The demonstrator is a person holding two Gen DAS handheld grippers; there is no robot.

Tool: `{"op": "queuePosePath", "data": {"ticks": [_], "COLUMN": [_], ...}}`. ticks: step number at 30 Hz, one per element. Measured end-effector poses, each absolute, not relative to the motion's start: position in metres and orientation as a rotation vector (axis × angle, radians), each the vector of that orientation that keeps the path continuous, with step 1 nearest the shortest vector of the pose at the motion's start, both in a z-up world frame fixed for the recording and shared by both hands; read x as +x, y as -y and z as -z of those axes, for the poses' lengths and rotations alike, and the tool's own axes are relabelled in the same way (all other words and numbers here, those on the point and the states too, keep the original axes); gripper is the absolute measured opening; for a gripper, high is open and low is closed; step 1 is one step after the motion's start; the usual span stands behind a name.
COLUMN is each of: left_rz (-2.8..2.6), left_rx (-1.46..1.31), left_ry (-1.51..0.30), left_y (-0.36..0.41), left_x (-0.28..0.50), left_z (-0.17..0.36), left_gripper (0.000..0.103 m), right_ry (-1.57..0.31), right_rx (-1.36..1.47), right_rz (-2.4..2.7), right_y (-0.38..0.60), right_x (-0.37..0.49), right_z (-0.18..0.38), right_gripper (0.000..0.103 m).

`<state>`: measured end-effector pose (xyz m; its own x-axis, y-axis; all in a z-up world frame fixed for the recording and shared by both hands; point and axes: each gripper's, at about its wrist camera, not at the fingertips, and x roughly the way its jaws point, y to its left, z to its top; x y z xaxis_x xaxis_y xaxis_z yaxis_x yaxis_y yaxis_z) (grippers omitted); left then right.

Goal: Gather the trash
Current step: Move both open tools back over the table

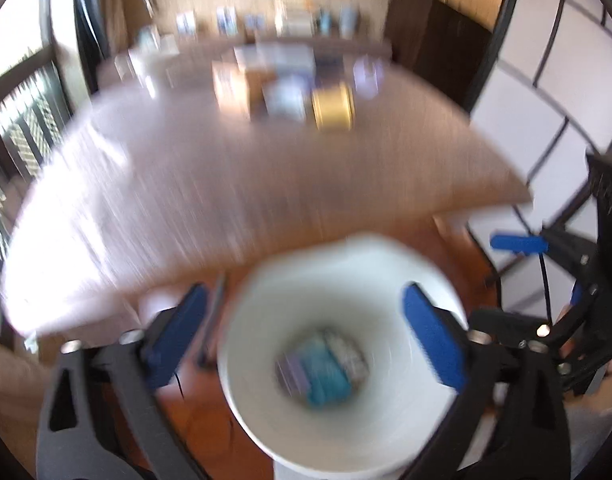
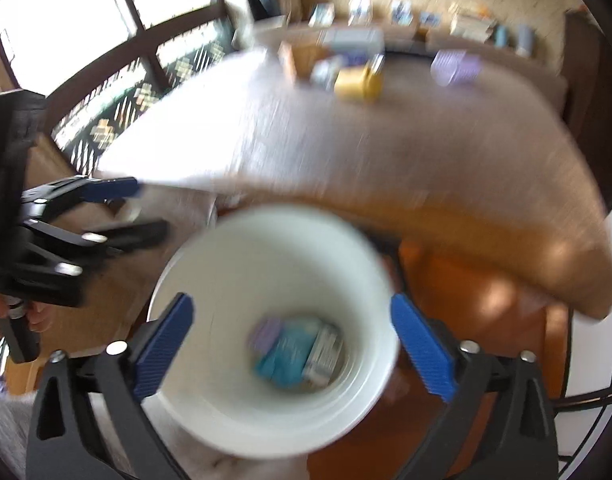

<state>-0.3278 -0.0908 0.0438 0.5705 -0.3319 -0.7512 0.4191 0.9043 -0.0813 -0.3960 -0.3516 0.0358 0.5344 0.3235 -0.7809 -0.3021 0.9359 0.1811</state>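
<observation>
Bin: a round white plastic bin (image 1: pixel 342 364) with smooth walls stood on the floor below the near edge of the table (image 1: pixel 233 168); both views looked down into it.
Trash: teal, purple and grey packets (image 1: pixel 322 368) lay at the bin's bottom; their printing was too blurred to read.
Left gripper: the left gripper (image 1: pixel 306 332) hung above the bin, its ribbed blue pads spread wide, nothing between them.
Right gripper: the right gripper (image 2: pixel 291 344) was likewise wide apart and held nothing.
Table: matte pale wood grain; a yellow cylindrical can (image 2: pixel 356 82) and small boxes stood far across.
Right view only: the window (image 2: pixel 105 12) with dark frames.
Left view only: a white panelled screen (image 1: pixel 546 80).
</observation>
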Motion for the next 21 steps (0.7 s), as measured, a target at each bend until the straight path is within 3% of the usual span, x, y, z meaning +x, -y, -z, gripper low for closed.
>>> {"op": "queuePosePath", "data": {"ticks": [3,7,21], "left_rz": [0.377,0.357,0.378], "left_rx": [0.130,0.163,0.374], "left_ry": [-0.750,-0.748,-0.804], "left_y": [0.085,0.084,0.116], "left_x": [-0.303,-0.250,-0.114], "left_z": [-0.071,-0.076,-0.030], "left_gripper": [0.102,0.102,0.102], "right_ry": [-0.870,-0.832,-0.908], "right_rx": [0.003,-0.056,-0.049], "right_rz": [-0.292,-0.206,-0.158], "right_y": [0.352,0.341,0.304], "right_x": [-0.373,-0.334,-0.224], "right_z": [-0.048,-0.051,-0.022], "right_gripper": [0.099,0.099,0.099]}}
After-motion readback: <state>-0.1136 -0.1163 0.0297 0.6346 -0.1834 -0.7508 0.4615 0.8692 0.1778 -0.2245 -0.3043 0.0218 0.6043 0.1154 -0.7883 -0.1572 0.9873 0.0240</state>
